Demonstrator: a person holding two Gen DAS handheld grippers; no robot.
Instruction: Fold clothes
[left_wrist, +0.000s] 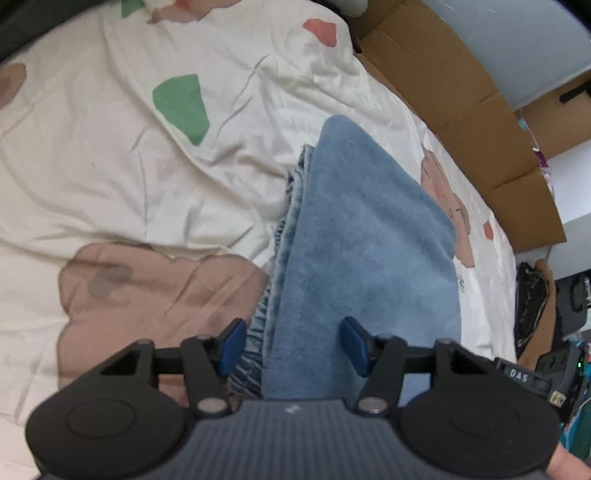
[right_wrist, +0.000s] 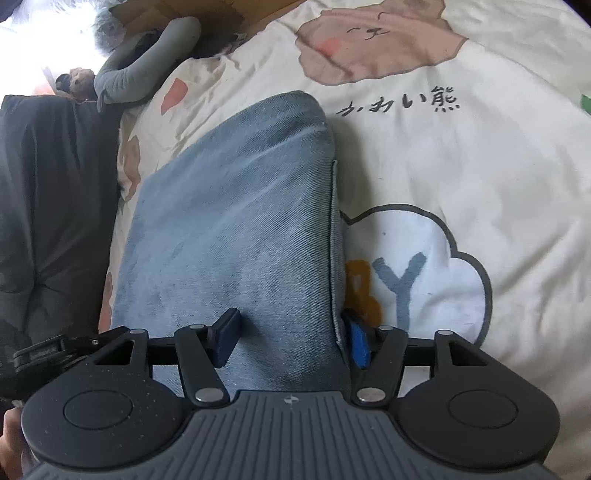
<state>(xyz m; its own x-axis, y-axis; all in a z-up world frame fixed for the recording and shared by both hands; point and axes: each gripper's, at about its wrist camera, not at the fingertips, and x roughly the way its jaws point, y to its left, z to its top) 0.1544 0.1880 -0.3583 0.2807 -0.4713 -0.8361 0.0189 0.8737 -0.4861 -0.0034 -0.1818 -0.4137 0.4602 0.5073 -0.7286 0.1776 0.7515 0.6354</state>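
Folded light-blue jeans (left_wrist: 362, 229) lie on a cream bedspread (left_wrist: 110, 155) printed with bears. In the left wrist view my left gripper (left_wrist: 294, 345) hovers over the near end of the jeans, open. Its left blue pad (left_wrist: 232, 345) sits beside the gathered waistband edge and its right pad (left_wrist: 356, 343) over the denim. In the right wrist view the same jeans (right_wrist: 229, 221) run away from my right gripper (right_wrist: 291, 341), which is open. One pad (right_wrist: 227, 338) is over the cloth and the other pad (right_wrist: 356, 343) sits against the folded side seam. Neither gripper pinches the fabric.
A flattened cardboard box (left_wrist: 461, 110) lines the bed's far right edge, with bags and clutter (left_wrist: 535, 306) beyond it. In the right wrist view a dark quilted cover (right_wrist: 51, 206) lies to the left, and a grey plush toy (right_wrist: 144, 62) and a small brown teddy (right_wrist: 79, 79) lie behind it.
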